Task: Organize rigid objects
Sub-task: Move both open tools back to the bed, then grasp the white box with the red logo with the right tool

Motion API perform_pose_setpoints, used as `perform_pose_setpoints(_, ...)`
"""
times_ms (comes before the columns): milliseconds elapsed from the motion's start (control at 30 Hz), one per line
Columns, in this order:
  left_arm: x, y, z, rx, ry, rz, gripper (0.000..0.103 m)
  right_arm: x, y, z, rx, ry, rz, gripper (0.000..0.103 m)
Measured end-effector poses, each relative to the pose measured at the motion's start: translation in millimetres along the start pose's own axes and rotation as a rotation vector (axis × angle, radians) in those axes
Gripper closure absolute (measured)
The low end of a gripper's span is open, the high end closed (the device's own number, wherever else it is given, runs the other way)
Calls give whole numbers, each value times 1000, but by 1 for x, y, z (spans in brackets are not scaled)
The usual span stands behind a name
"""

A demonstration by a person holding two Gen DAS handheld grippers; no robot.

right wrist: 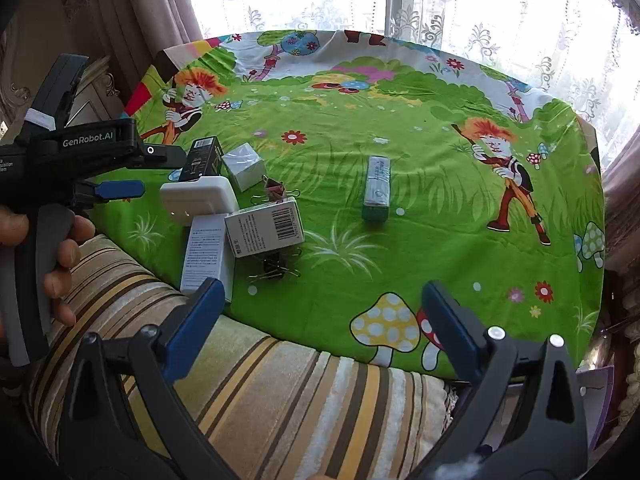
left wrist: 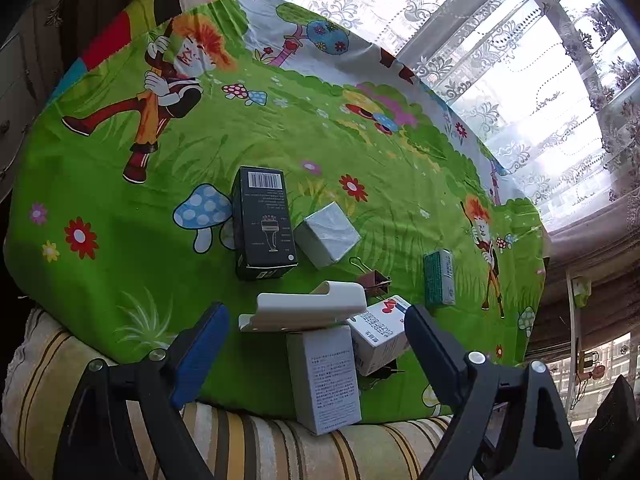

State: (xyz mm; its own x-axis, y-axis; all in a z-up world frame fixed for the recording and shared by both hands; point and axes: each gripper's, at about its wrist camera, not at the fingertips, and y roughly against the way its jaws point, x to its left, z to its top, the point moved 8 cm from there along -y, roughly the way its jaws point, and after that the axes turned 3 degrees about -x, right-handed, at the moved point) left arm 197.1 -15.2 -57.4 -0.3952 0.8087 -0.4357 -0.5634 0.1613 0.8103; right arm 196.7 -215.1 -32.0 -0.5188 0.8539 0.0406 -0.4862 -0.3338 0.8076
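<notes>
Left gripper (left wrist: 316, 336): jaws spread wide, holding nothing; it hovers over the pile at lower centre of the left wrist view.
Right gripper (right wrist: 320, 304): wide open and empty, near the striped cushion (right wrist: 280, 392) at the bottom of its frame, well apart from the objects.
Nearest object: grey box (left wrist: 326, 378) overhangs the edge of the green cartoon sheet (left wrist: 120, 208); a nudge could likely tip it off.
Stack risk: white plastic holder (left wrist: 308, 310) rests on the grey box and the white barcode box (right wrist: 266, 228); pulling one may topple the rest.
Small parts: binder clips (right wrist: 276, 270) could snag or slide.
Further out: black box (left wrist: 264, 224), pale cube (left wrist: 328, 238), green-white box (left wrist: 440, 278) lie apart, safer picks.
</notes>
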Motion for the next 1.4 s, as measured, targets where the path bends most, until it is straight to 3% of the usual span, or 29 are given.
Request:
perform_pose_setpoints(333, 21, -11, 1, -3, 54, -5, 13, 38, -55, 17, 67, 120, 56, 3)
perform_pose_setpoints(867, 46, -19, 6, -13, 136, -18, 12, 44, -104, 29, 132, 145, 77, 3)
perform_pose_setpoints(1033, 48, -22, 5, -16, 135, -9, 12, 43, -108, 29, 136, 125, 107, 16)
perform_pose_setpoints(1100, 45, -21, 5, -26, 118, 0, 12, 44, -106, 29, 130, 119, 122, 29)
perform_pose_setpoints(1400, 21, -14, -4, -62, 11, 45, 5, 41, -88, 33, 69, 91, 124, 31)
